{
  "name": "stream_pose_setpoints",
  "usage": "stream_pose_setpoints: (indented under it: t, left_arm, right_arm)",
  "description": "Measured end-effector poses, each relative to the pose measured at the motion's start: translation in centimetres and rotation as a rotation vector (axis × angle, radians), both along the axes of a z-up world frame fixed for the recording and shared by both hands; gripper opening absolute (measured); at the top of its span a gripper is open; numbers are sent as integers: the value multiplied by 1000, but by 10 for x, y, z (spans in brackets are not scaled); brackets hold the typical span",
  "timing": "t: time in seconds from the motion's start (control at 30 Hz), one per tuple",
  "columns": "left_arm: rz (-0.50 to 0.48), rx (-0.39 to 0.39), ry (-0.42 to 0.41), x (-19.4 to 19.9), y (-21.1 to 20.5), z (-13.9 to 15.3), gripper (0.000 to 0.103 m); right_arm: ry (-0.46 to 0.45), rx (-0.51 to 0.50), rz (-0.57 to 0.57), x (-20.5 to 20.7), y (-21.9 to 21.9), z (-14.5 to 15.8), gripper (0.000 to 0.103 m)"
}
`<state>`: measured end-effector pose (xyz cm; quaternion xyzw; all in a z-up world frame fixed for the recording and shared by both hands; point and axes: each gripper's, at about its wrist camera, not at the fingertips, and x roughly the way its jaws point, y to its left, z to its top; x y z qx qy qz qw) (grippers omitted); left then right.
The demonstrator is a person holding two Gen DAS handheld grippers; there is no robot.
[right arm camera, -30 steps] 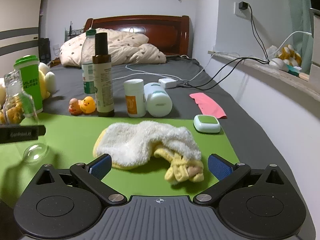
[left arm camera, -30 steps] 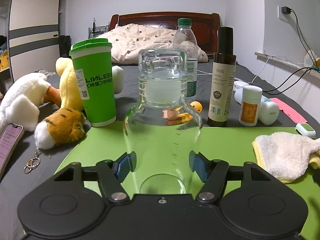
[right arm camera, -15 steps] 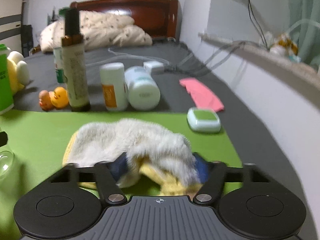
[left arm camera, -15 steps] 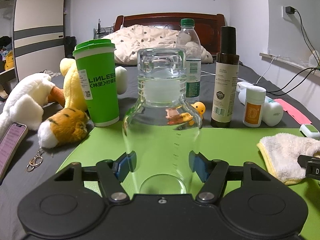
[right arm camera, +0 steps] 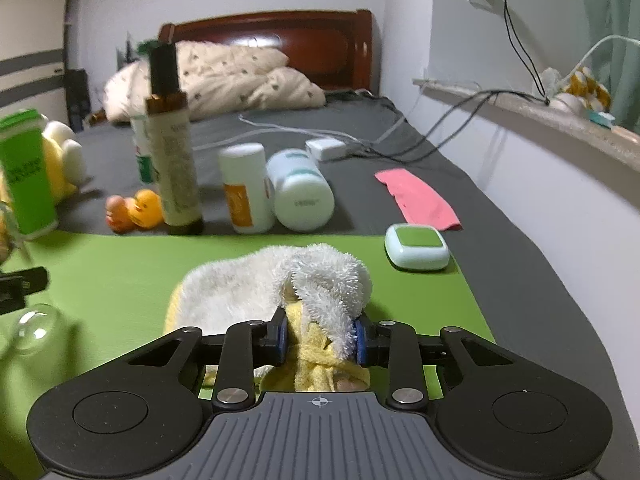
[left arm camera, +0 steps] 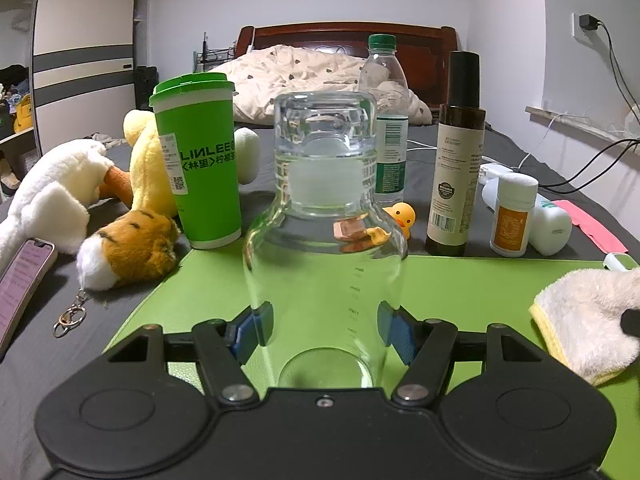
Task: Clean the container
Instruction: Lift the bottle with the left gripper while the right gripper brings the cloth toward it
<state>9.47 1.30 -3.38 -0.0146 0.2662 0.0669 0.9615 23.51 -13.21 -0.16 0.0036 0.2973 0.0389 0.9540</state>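
A clear glass bottle (left arm camera: 324, 240) lies along the line of my left gripper (left arm camera: 326, 330), over the green mat (left arm camera: 460, 288), its base toward the camera. The blue pads press on both of its sides, so that gripper is shut on it. A white and yellow fluffy cloth (right arm camera: 256, 292) lies on the mat (right arm camera: 112, 272), and my right gripper (right arm camera: 320, 338) is shut on its bunched near end. In the left wrist view the cloth (left arm camera: 588, 316) shows at the right edge. The bottle's round base (right arm camera: 34, 328) shows at the far left of the right wrist view.
Behind the mat on the grey bed stand a green cup (left arm camera: 198, 164), a water bottle (left arm camera: 386, 120), a brown bottle (left arm camera: 456, 160), white jars (right arm camera: 276, 188) and rubber ducks (right arm camera: 136, 210). Plush toys (left arm camera: 80, 196) and a phone (left arm camera: 20, 280) lie left. A small green-topped case (right arm camera: 416, 246) and a pink cloth (right arm camera: 416, 198) lie right.
My right gripper moved forward over the cloth and its jaws went from wide open to shut on the cloth's near end, bunching it. The left gripper kept still with the bottle.
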Motion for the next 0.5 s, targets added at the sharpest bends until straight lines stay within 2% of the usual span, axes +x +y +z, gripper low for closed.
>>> stream_pose_setpoints:
  t: [0.2,0.3,0.5]
  left_arm:
    - [-73,-19,12,-5,5,3,64]
    - [-145,-57,27,-13,4,4,64]
    - [-320,-54,42,-45,-16,5,64]
  right_arm:
    - [-63,52,99,-34,-4,27,31]
    - [-92,101,144,-55,-8,44,31]
    - [-135,188,225,-88,-16,70,31]
